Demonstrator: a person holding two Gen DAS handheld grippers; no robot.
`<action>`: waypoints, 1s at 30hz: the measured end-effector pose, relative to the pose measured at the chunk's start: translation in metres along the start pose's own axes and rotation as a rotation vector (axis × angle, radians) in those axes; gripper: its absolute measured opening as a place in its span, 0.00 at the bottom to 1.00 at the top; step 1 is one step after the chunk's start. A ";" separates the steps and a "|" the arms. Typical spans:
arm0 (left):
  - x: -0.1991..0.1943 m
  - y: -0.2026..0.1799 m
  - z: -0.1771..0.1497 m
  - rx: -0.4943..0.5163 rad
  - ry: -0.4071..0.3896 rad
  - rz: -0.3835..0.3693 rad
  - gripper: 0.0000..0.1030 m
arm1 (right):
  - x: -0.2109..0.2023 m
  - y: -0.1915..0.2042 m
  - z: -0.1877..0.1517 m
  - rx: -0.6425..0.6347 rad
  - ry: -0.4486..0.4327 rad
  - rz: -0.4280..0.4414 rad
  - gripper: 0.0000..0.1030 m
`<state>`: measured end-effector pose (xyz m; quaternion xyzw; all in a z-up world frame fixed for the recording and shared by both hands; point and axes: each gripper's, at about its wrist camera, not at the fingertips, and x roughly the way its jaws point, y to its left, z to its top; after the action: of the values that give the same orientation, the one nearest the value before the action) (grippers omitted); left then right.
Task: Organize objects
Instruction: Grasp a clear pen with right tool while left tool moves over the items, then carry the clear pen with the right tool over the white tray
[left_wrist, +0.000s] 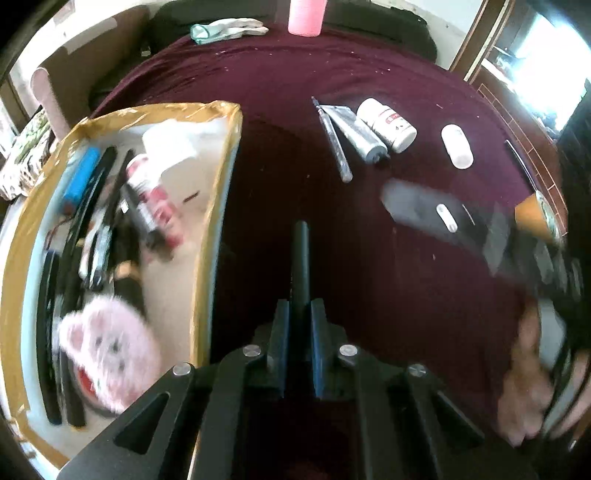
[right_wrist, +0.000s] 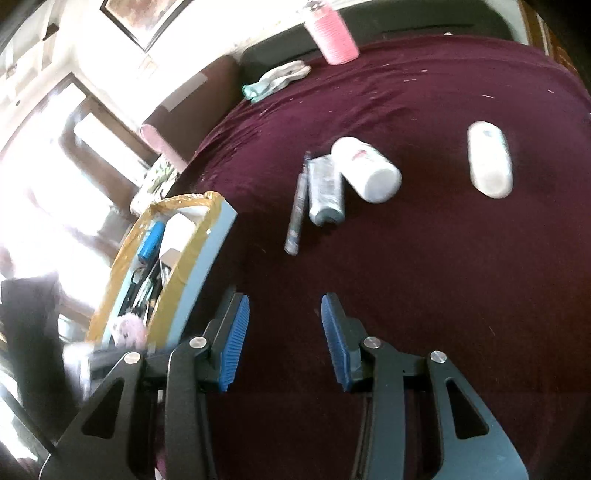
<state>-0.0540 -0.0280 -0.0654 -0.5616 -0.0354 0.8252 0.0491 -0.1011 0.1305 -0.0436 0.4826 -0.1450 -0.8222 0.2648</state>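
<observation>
My left gripper (left_wrist: 300, 306) is shut on a thin black stick (left_wrist: 301, 254) that points forward above the maroon cloth, just right of the tape-edged box (left_wrist: 221, 206). The box holds a pink plush toy (left_wrist: 110, 354), a blue cylinder (left_wrist: 83, 173), a red-and-white bottle (left_wrist: 155, 195) and black items. My right gripper (right_wrist: 284, 317) is open and empty above the cloth, with the box (right_wrist: 199, 266) to its left. Ahead lie a silver pen (right_wrist: 297, 206), a grey tube (right_wrist: 325, 192), a white bottle (right_wrist: 367, 170) and a white oval case (right_wrist: 489, 158).
A pink cylinder (right_wrist: 332, 33) and a pale glove (right_wrist: 277, 79) sit at the far edge of the maroon table (right_wrist: 424, 258). In the left wrist view the right gripper and the hand (left_wrist: 532, 380) holding it blur at the right, with a small white piece (left_wrist: 447, 218) near them.
</observation>
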 end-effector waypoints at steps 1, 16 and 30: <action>-0.002 0.001 -0.003 -0.002 -0.004 -0.010 0.08 | 0.006 0.004 0.006 -0.011 0.013 0.008 0.38; -0.007 0.018 -0.007 -0.035 -0.016 -0.071 0.08 | 0.063 0.020 0.041 -0.078 0.060 -0.283 0.06; -0.012 -0.010 -0.038 0.037 0.029 -0.089 0.08 | -0.032 0.001 -0.083 0.013 0.102 -0.166 0.07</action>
<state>-0.0139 -0.0196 -0.0676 -0.5701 -0.0446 0.8146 0.0968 -0.0160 0.1493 -0.0610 0.5359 -0.0964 -0.8147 0.1995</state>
